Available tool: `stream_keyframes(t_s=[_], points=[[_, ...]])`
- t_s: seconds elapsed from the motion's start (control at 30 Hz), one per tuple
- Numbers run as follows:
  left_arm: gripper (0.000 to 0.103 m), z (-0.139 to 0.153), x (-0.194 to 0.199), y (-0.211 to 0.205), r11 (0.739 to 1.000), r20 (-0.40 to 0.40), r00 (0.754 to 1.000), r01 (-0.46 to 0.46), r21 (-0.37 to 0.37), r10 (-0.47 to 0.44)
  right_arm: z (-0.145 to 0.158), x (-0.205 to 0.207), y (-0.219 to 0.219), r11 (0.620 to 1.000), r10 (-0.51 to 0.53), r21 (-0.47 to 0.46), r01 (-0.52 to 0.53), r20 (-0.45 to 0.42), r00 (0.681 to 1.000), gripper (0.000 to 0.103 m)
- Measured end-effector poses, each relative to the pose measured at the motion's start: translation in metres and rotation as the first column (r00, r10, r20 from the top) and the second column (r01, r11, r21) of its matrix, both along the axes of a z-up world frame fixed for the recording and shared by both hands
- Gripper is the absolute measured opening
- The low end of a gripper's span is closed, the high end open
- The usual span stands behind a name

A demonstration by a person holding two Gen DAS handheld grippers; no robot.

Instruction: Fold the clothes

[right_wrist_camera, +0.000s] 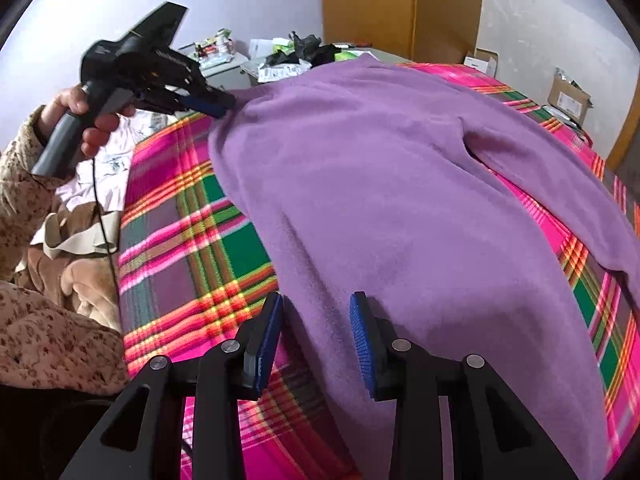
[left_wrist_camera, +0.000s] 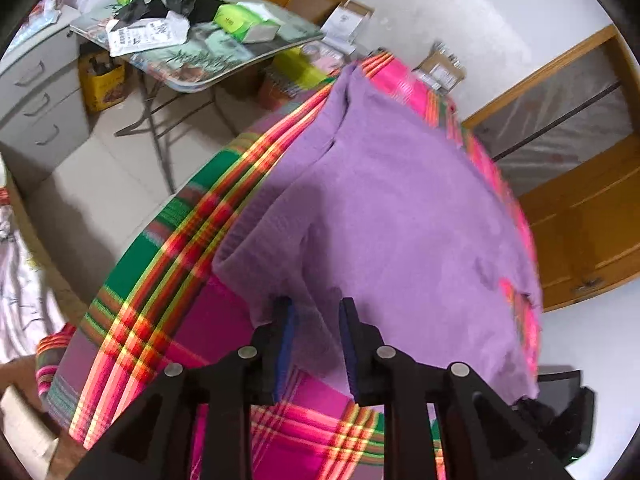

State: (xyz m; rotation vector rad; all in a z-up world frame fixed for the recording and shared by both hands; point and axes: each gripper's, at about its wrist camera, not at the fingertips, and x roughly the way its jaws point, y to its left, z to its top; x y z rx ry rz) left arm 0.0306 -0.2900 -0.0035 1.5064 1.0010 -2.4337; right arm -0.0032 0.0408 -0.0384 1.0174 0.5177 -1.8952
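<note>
A purple fleece garment lies spread over a bed covered by a pink, green and orange plaid blanket. My left gripper stands at the garment's near corner. A fold of the purple cloth sits between its parted blue pads, which do not visibly press on it. In the right wrist view a hand holds that left gripper at the garment's far-left corner. My right gripper is open over the garment's near edge, cloth lying between its fingers.
A folding table piled with papers, black bags and tissue packs stands beyond the bed, beside grey drawers. Wooden cabinets and cardboard boxes line the walls. Beige clothes and a white printed cloth lie left of the blanket.
</note>
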Motion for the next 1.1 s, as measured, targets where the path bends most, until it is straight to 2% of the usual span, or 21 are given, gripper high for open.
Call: stream_keyframes(t_s=[0.3,0.4,0.47,0.53,0.6,0.67,0.73,0.87,1.0,1.1], points=[[0.023,0.002,0.000,-0.002,0.998,0.063,0.996,-0.056,0.012,0.055,-0.002,-0.002,0.003,1.000,-0.010,-0.018,0.010,0.012,1.000,0.036],[0.017,0.000,0.003,-0.003,0.997,0.059,0.996,-0.075,0.021,0.073,-0.003,-0.005,0.004,1.000,-0.015,-0.018,0.015,0.014,1.000,0.036],[0.000,-0.003,0.007,-0.007,0.995,0.048,0.995,-0.092,0.048,0.090,-0.003,-0.006,0.004,1.000,-0.013,-0.021,0.013,0.015,1.000,0.036],[0.000,-0.006,0.013,-0.013,0.991,0.023,0.994,-0.108,0.079,0.107,-0.002,-0.006,0.004,1.000,-0.010,-0.023,0.010,0.015,1.000,0.036],[0.000,-0.004,0.019,-0.018,0.989,-0.007,0.991,-0.131,0.064,0.131,-0.002,-0.008,0.006,0.999,-0.016,-0.032,0.017,0.017,1.000,0.027],[0.000,0.001,0.025,-0.022,0.987,-0.041,0.988,-0.147,0.060,0.149,0.001,-0.009,0.008,0.999,-0.027,-0.041,0.027,0.006,1.000,0.008],[0.000,0.006,0.030,-0.026,0.986,-0.062,0.985,-0.159,0.053,0.162,0.005,-0.010,0.010,0.998,-0.041,-0.051,0.041,-0.011,0.999,0.006],[0.000,0.016,0.038,-0.033,0.983,-0.095,0.979,-0.180,0.032,0.182,0.015,-0.019,0.015,0.994,-0.076,-0.085,0.076,-0.008,0.997,0.006],[0.000,0.009,0.039,-0.032,0.983,-0.083,0.980,-0.176,0.054,0.180,0.008,-0.022,0.011,0.997,-0.068,-0.041,0.069,0.012,0.998,0.006],[0.001,-0.003,0.035,-0.033,0.978,-0.037,0.982,-0.180,0.105,0.185,0.009,-0.013,0.005,0.998,-0.056,-0.015,0.055,-0.049,0.997,0.012]])
